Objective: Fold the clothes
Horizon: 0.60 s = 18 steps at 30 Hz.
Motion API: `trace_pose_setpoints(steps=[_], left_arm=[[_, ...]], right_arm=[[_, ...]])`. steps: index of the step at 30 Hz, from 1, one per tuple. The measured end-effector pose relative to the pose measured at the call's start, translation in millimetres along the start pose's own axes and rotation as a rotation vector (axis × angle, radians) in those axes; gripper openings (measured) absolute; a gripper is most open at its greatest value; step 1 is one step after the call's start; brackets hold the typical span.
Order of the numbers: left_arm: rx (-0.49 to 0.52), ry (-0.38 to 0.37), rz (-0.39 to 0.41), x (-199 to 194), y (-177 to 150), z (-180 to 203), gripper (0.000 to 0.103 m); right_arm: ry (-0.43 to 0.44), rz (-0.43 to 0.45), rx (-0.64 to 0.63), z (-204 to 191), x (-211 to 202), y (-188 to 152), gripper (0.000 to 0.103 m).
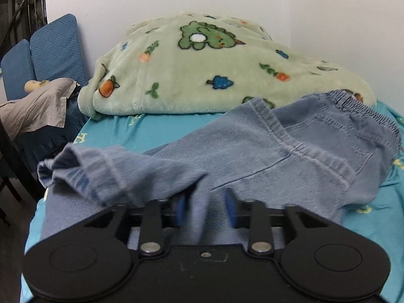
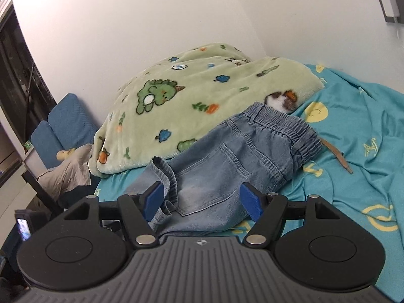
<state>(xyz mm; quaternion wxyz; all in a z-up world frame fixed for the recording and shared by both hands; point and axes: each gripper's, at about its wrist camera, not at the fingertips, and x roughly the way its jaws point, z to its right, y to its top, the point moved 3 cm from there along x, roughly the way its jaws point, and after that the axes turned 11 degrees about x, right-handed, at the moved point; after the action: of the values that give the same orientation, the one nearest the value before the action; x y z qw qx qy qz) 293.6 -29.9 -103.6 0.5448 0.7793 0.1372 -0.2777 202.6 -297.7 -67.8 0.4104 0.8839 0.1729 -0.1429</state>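
Left claw (image 1: 205,208): its blue pads (image 1: 180,208) stand a little apart with a raised fold of denim between them; the cloth there is blurred, and whether the pads actually pinch it cannot be told.
Right claw (image 2: 203,203): spread wide, gripping nothing; the blue pads (image 2: 154,199) stand either side of the denim just ahead.
Jeans (image 1: 290,149): pale blue, lying on the bed straight ahead of both claws. From the left claw, a leg cuff (image 1: 63,166) lies ahead to the left, and the elastic waistband (image 1: 366,113) is farther ahead to the right, its edge against the blanket. From the right claw, a back pocket (image 2: 227,174) lies directly in front and a gathered cuff (image 2: 165,174) sits next to the left pad.
Bed sheet (image 2: 366,139): turquoise with yellow prints, under the jeans and stretching to the right of the right claw.
Blanket (image 1: 202,70): pale green fleece with dinosaurs and carrots, heaped beyond the jeans against the white wall.
Brown strap (image 2: 335,156): on the sheet, ahead to the right of the right claw, beside the waistband.
Blue cushions (image 1: 50,48): far left of the left claw, beyond the bed edge.
Grey cloth (image 1: 38,106): draped below those cushions.
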Motion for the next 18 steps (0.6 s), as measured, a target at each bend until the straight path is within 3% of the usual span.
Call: trace_pose_setpoints(steps=[3, 11, 18], left_arm=[[-0.029, -0.048, 0.038, -26, 4, 4, 0.062], [-0.076, -0.077, 0.174, -112, 3, 6, 0.071], [-0.171, -0.064, 0.189, -148, -7, -11, 0.073]], right_arm=[[0.015, -0.002, -0.053, -7, -2, -6, 0.07], [0.055, -0.009, -0.196, -25, -8, -22, 0.07], [0.105, -0.026, -0.318, -43, -8, -46, 0.07]])
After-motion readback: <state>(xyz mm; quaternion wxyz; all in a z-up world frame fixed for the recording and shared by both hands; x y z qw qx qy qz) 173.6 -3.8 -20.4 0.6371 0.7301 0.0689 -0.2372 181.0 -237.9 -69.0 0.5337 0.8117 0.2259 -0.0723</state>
